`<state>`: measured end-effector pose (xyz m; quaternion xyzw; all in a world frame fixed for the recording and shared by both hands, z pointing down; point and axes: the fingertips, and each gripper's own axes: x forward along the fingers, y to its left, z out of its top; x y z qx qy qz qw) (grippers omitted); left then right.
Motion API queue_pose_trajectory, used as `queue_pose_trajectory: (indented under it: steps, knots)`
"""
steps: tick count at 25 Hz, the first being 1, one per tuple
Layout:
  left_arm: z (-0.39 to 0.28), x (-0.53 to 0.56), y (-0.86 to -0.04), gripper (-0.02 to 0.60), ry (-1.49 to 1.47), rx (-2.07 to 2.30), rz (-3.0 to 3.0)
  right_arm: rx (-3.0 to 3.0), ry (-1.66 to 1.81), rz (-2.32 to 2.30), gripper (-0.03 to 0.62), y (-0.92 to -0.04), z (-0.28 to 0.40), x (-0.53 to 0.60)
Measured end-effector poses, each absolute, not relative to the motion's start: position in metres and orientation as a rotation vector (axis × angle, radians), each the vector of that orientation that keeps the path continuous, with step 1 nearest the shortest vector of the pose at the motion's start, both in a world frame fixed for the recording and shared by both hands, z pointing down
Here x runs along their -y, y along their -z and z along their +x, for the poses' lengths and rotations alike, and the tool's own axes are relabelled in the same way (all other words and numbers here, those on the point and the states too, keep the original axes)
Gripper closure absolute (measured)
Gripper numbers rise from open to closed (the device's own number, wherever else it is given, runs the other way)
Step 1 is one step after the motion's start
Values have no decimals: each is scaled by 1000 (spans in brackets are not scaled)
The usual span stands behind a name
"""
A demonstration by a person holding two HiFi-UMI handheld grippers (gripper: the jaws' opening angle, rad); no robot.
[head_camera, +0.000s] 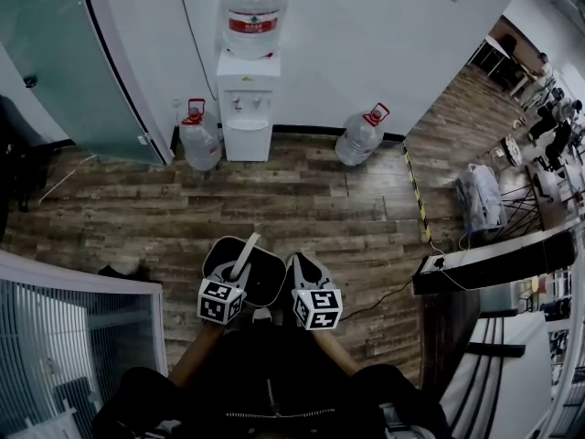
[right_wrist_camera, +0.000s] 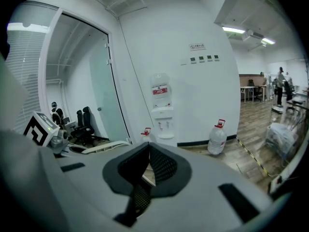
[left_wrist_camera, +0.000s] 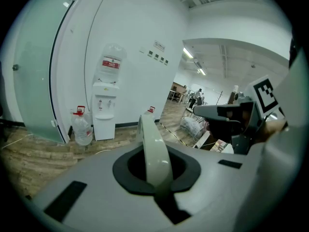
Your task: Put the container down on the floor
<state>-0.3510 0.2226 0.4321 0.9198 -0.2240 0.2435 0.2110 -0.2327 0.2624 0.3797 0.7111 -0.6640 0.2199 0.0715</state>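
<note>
In the head view a black container (head_camera: 262,280) with a pale handle (head_camera: 245,253) hangs above the wooden floor (head_camera: 302,199), close in front of the person's body. My left gripper (head_camera: 239,271) is shut on that handle. In the left gripper view the handle (left_wrist_camera: 153,151) rises as a pale band from between the jaws of the left gripper (left_wrist_camera: 155,180). My right gripper (head_camera: 305,269) is just right of the container. In its own view the right gripper (right_wrist_camera: 146,170) has its dark mesh pads (right_wrist_camera: 161,166) meeting at the tips, with nothing between them.
A white water dispenser (head_camera: 248,112) with a bottle on top stands against the far wall. A water jug (head_camera: 200,137) sits on the floor to its left and another jug (head_camera: 360,138) to its right. A glass partition (head_camera: 55,53) is at left, a dark desk (head_camera: 498,259) at right.
</note>
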Motion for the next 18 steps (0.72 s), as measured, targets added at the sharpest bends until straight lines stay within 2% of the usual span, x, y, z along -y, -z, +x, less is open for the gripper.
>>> queue_pose_trajectory:
  steps: [18]
  knots:
    - [-283, -146, -428, 569, -695, 682, 2540, 2058, -680, 2100, 582, -379, -161, -177]
